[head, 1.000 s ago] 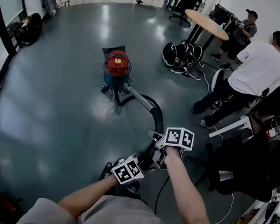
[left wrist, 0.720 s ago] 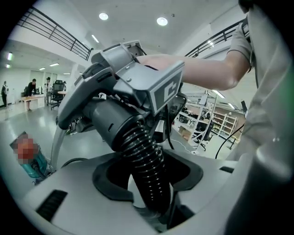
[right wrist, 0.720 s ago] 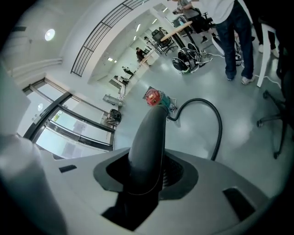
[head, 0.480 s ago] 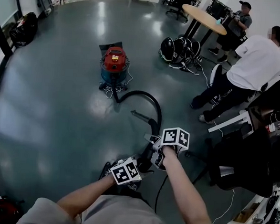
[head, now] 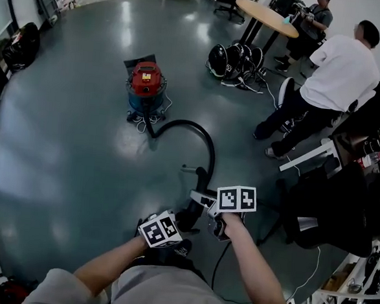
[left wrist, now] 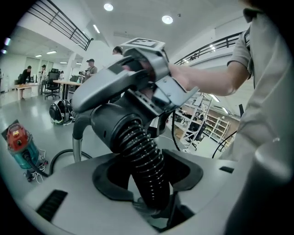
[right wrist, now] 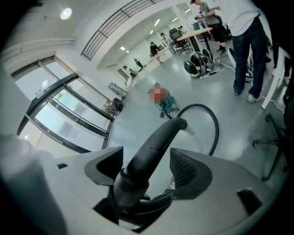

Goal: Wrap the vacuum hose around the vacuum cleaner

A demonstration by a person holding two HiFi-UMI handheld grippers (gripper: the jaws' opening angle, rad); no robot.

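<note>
On the floor ahead: a vacuum cleaner (head: 146, 86) with a red lid over a blue drum stands upright on glossy grey floor (head: 59, 165), well apart from the person holding the grippers.
Hose (head: 204, 136): black. It leaves the foot of the vacuum cleaner, swings out in one wide loose arc across the floor and rises to the two grippers. It lies beside the cleaner, not yet wound round it.
Handle (right wrist: 158, 137): a curved rigid black piece at the near end of the hose, ending in a short pale stub that points toward the cleaner.
Left gripper (left wrist: 149, 176): lowest in the head view, closest to the person's body. Its jaws are closed on the ribbed part of the hose, which runs down between them into the throat.
Right gripper (right wrist: 147, 166): just ahead of the left one. Its jaws have just been opening and now stand wide, with the handle between them and a gap at either side, pads off it.
Arms: two bare forearms reach forward, one behind each marker cube.
Background, upper right: a person in a white shirt (head: 342, 64) stands near a round wooden table (head: 271, 16), with a heap of black gear (head: 232, 60) on the floor beside it.
</note>
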